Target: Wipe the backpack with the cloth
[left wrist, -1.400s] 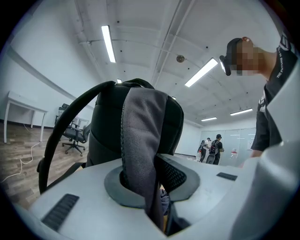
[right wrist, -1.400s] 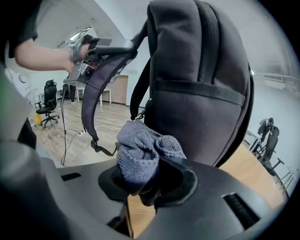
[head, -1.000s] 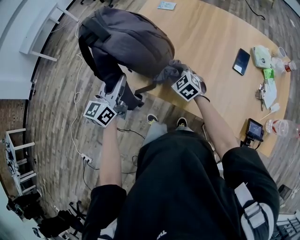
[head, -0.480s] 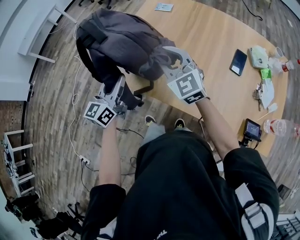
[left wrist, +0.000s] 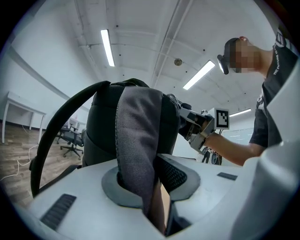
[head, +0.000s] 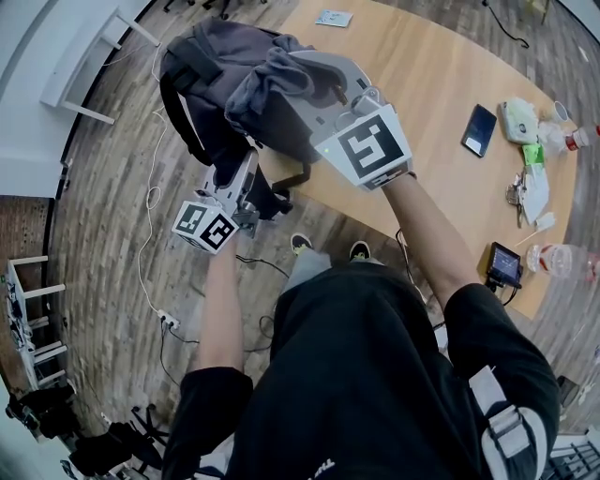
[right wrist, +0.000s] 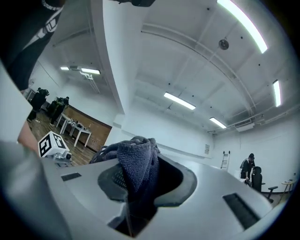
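A dark grey backpack (head: pixel 202 66) stands at the near left corner of the wooden table (head: pixel 441 103), partly over its edge. My left gripper (head: pixel 239 187) sits below it, shut on a grey fabric strap of the backpack (left wrist: pixel 136 140) that runs up from between the jaws. In the left gripper view the backpack's body (left wrist: pixel 103 126) and a black shoulder strap (left wrist: pixel 56 122) rise behind. My right gripper (head: pixel 295 75) is lifted over the backpack's top, shut on a bunched grey cloth (head: pixel 262 89). The cloth (right wrist: pixel 136 164) fills the jaws in the right gripper view.
On the table's right part lie a black phone (head: pixel 479 124), a tissue pack (head: pixel 518 117), keys, a small screen device (head: pixel 503 264) and a bottle (head: pixel 562 253). A card (head: pixel 334 17) lies at the far edge. Cables (head: pixel 150 234) trail on the wooden floor at left.
My right gripper has risen with the cloth from the backpack's lower edge at the table's rim to above its top. The left gripper has kept its hold and place.
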